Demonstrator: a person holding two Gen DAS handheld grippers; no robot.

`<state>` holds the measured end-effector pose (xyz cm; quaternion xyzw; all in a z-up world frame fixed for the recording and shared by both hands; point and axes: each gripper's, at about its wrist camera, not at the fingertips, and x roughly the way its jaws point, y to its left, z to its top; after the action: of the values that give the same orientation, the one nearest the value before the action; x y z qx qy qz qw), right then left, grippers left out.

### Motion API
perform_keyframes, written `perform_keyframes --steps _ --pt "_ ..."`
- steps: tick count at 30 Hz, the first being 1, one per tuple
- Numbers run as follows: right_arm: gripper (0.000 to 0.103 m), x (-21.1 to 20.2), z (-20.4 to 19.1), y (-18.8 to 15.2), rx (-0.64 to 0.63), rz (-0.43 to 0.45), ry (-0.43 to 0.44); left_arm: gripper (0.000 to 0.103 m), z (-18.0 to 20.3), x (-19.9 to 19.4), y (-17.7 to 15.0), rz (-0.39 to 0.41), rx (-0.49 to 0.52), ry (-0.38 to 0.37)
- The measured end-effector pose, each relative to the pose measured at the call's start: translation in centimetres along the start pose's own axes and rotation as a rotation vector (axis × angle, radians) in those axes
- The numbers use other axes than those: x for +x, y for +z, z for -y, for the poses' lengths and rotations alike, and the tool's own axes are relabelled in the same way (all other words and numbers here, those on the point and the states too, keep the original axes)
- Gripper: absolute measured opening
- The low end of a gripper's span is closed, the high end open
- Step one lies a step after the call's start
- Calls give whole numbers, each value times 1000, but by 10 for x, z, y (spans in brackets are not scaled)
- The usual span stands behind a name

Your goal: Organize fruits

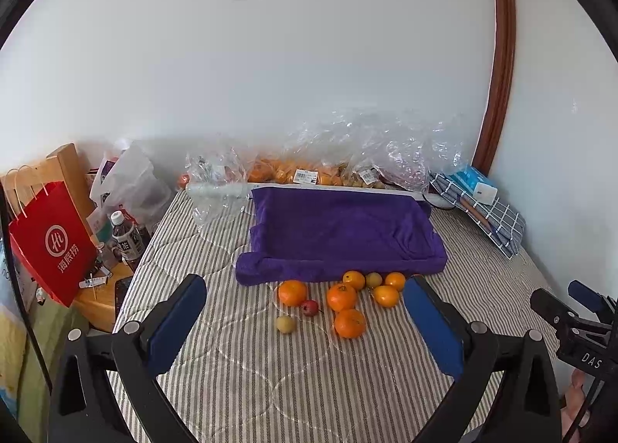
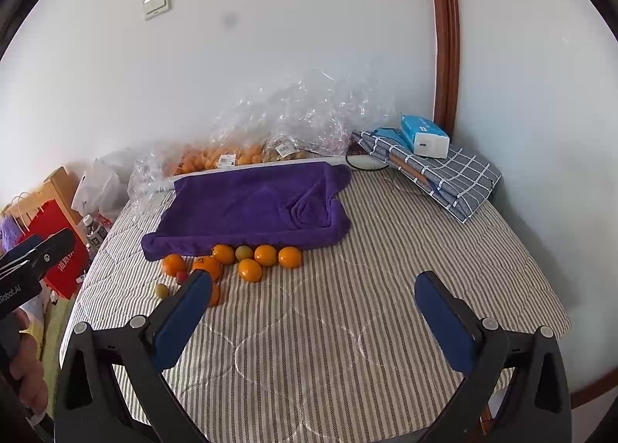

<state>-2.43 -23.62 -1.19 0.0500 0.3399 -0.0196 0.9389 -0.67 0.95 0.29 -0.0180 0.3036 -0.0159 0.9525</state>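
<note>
Nearest in the left wrist view, the left gripper (image 1: 305, 321) hangs above the grey-and-white striped quilted bed cover (image 1: 270, 377) with its blue-padded jaws spread wide and nothing between them. The right gripper (image 2: 314, 311) is likewise held over the striped cover, jaws wide apart and empty; in its view the left blue pad overlaps one orange fruit.

Just beyond the left gripper's fingers lies a loose cluster of fruit on the bed. Closest is a large round orange (image 1: 349, 323), with a small yellow-green fruit (image 1: 286, 324) off to its left and a small dark-red fruit (image 1: 309, 307) between them and slightly farther. Behind these sit more oranges: one on the left (image 1: 292, 293), one in the middle (image 1: 341, 297), one on the right (image 1: 386, 296). Farther still, three fruits sit just beside the front edge of the cloth: a smaller orange (image 1: 353, 280), a dull greenish-yellow fruit (image 1: 373, 280) and another orange (image 1: 395, 281).

Past the fruit is a purple towel draped over a shallow rectangular tray (image 1: 340, 234). Behind it, against the white wall, crumpled clear plastic bags (image 1: 370, 149) hold more orange fruit. To the right lies a folded blue-and-white checked cloth (image 1: 490, 218) carrying a blue-and-white tissue pack (image 1: 477, 184). A red paper carrier bag (image 1: 50, 242) hangs at far left, beside the bed.
</note>
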Motion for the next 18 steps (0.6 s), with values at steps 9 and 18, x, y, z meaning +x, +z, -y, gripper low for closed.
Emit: perform_keyframes --steps 9,18 --pt "103 -1 2 -1 4 2 -3 103 2 -4 1 -7 1 -13" --pt "103 -3 1 0 -4 8 -4 103 5 -2 3 -7 12 -12"
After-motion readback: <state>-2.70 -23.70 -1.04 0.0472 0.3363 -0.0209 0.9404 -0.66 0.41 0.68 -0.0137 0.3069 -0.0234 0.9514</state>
